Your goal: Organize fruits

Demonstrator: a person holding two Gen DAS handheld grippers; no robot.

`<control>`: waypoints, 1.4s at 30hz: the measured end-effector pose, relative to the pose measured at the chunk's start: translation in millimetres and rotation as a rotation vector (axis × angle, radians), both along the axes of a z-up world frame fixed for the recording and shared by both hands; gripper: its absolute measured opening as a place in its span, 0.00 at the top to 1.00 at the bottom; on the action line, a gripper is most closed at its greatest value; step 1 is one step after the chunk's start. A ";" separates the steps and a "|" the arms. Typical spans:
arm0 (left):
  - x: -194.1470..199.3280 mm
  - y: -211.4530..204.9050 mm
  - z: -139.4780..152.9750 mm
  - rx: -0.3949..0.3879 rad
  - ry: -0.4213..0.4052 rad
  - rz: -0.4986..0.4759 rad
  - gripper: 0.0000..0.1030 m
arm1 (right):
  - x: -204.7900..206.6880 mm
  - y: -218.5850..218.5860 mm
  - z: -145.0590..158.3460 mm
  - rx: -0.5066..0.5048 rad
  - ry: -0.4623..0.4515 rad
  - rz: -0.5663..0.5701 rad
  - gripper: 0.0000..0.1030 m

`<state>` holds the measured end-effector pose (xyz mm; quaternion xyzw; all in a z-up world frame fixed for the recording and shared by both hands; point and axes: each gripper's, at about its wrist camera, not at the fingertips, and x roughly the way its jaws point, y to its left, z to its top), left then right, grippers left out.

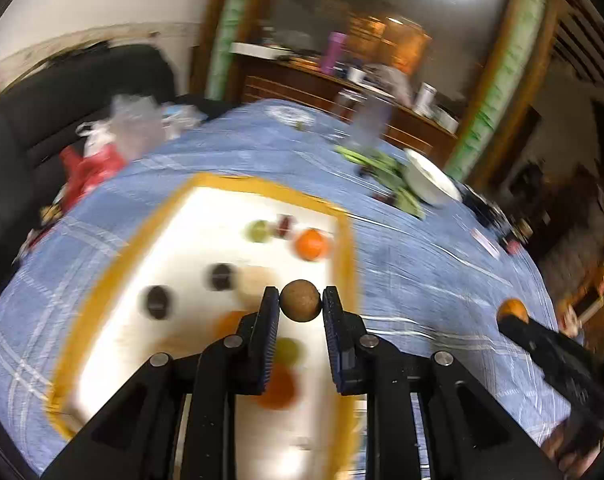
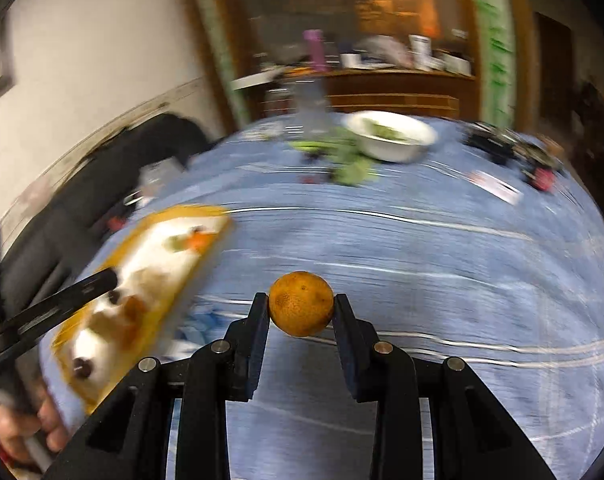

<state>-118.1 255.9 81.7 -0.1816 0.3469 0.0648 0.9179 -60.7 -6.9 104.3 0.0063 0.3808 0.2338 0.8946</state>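
Observation:
My left gripper (image 1: 301, 300) is shut on a small round brown fruit (image 1: 301, 301), held above a white tray with a yellow rim (image 1: 344, 256). On the tray lie an orange (image 1: 311, 244), a green fruit (image 1: 259, 231), two dark fruits (image 1: 221, 277) and more blurred fruits under the fingers. My right gripper (image 2: 301, 305) is shut on a dull orange citrus fruit (image 2: 301, 304) above the blue cloth, to the right of the tray (image 2: 206, 240). The right gripper with its orange fruit (image 1: 512, 311) also shows at the right of the left wrist view.
A blue checked cloth (image 2: 422, 260) covers the table. At its far side stand a white bowl (image 2: 394, 140) with greens, loose green vegetables (image 1: 382, 168), a clear bottle (image 1: 368, 120) and small dark items (image 2: 514, 152). Plastic bags (image 1: 102, 152) lie on a dark sofa at the left.

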 end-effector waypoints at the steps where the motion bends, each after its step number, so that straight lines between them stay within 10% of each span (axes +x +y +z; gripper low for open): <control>1: -5.1 15.0 -2.1 -0.015 0.004 0.035 0.79 | -4.7 12.8 1.0 -0.001 -0.003 0.027 0.66; 12: -16.8 59.7 -23.3 -0.099 0.041 0.125 0.78 | -34.6 143.9 -28.4 -0.118 0.025 0.283 0.66; 22: -24.7 56.9 -10.7 -0.139 -0.002 0.105 0.38 | -44.7 162.9 -49.8 -0.181 0.017 0.326 0.50; 42: -23.3 -79.1 28.5 -0.072 -0.011 -0.204 0.23 | -65.3 -60.9 -27.2 0.193 0.040 -0.187 0.23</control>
